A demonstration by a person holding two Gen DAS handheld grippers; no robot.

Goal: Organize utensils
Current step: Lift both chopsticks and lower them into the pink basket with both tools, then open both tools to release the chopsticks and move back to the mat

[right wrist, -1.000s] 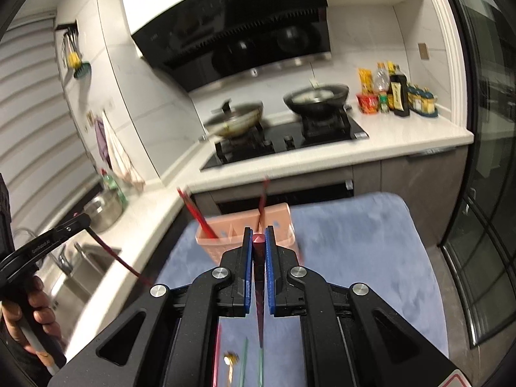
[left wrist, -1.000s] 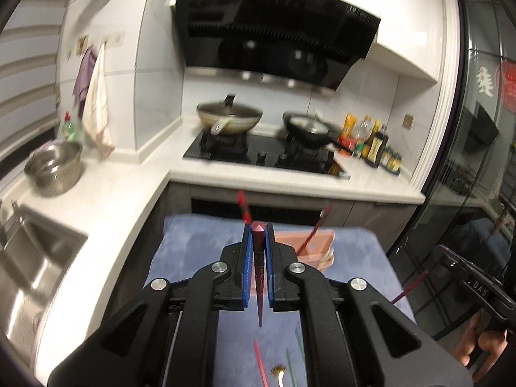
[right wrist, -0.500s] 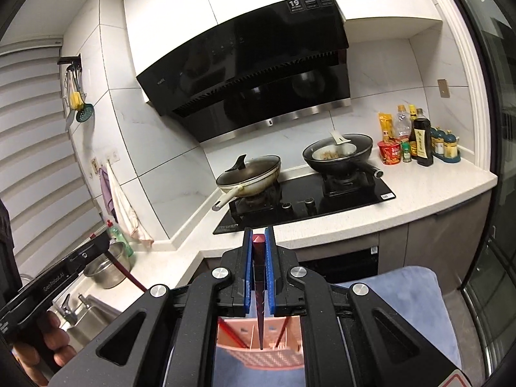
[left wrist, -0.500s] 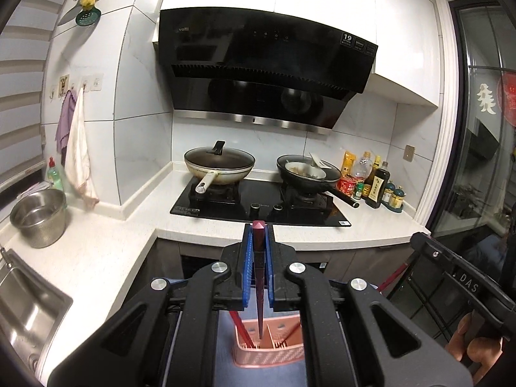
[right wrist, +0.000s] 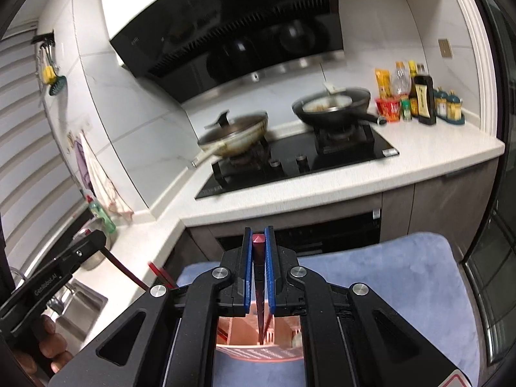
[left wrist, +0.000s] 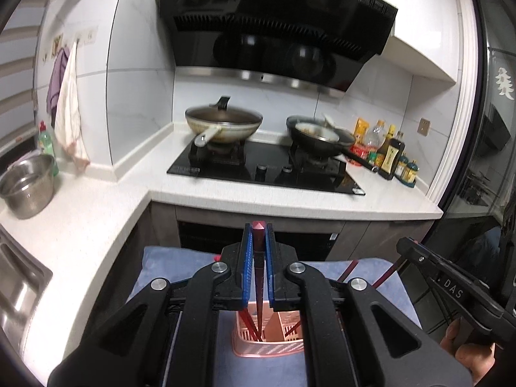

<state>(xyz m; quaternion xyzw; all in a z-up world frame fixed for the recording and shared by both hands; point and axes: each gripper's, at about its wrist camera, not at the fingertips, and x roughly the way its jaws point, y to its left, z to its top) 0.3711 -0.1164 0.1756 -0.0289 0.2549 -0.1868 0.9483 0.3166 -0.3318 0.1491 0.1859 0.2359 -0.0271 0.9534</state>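
My left gripper (left wrist: 258, 235) is shut on a dark red chopstick (left wrist: 258, 258) that points down into a pink slotted utensil basket (left wrist: 267, 350) on a blue mat (left wrist: 154, 264). My right gripper (right wrist: 258, 238) is shut on another dark red chopstick (right wrist: 259, 277), its lower end inside the same basket (right wrist: 258, 353). Other red chopsticks (left wrist: 248, 322) stand in the basket. The right gripper's body shows at the right of the left wrist view (left wrist: 451, 287), the left gripper's body at the left of the right wrist view (right wrist: 54, 274).
A white L-shaped counter (left wrist: 80, 225) holds a black hob (left wrist: 264, 167) with a lidded wok (left wrist: 222, 122) and a black pan (left wrist: 319, 135). Sauce bottles (left wrist: 390, 154) stand at right. A steel bowl (left wrist: 25, 187) and a sink (left wrist: 16, 290) are at left.
Both grippers tipped up from the mat, then lowered over the basket. Both chopsticks now reach into it. The loose utensils on the mat are out of view.
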